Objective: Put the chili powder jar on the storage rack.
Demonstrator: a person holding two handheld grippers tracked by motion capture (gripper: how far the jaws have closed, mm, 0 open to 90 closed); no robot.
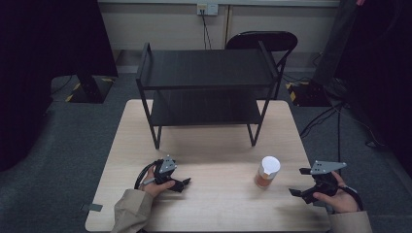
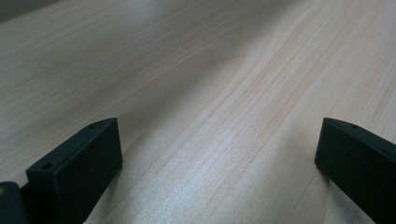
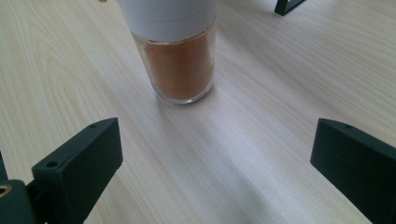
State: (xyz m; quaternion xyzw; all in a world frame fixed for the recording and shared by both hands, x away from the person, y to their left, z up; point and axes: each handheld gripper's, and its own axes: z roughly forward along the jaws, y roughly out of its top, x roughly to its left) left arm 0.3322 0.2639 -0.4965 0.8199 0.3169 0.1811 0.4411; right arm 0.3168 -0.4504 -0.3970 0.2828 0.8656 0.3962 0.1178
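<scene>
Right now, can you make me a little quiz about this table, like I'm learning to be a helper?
1. True or false: the spice jar is lying on its side.
2. Which gripper is nearer the jar: A) left gripper, B) right gripper?
3. Fill in: the black shelf rack stands at the ____ side of the table.

Key:
1. False; it stands upright with its white cap on top.
2. B; its jaws are open, facing the jar.
3. Far.

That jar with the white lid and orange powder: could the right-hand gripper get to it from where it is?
Probably yes. The right gripper is open beside the jar, and in its own view only bare table lies between its jaws and the upright jar.
</scene>
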